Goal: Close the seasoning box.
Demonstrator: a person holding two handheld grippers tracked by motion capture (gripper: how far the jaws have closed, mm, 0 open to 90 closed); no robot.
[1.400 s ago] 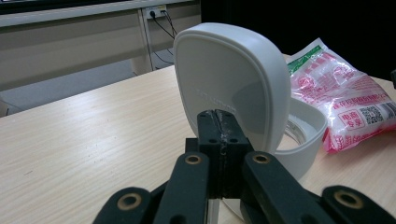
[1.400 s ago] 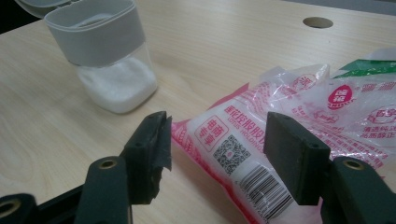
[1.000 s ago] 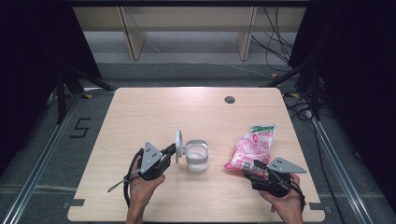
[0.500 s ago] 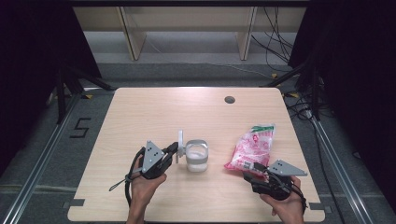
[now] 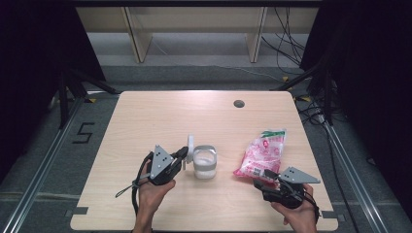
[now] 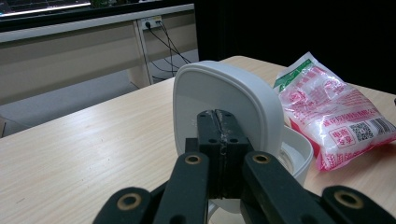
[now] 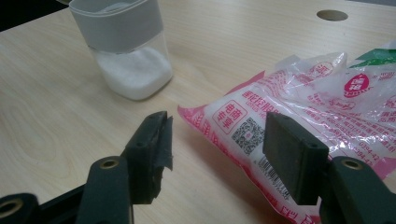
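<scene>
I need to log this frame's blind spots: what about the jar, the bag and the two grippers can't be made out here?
- Jar body: in the left gripper view, hidden behind the raised lid and the left gripper.
- Bag: far end cut off by the right gripper view's edge; its print is too small to read in the high view.
- Right gripper: whether its open jaws touch the bag is unclear.

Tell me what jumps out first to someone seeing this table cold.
The pink and white bag on the right of the pale wooden table catches the eye first, its near corner between the open jaws of the right claw. Next comes the small container of white powder near the middle, its white flip lid stood upright and pinched by the shut left claw.
</scene>
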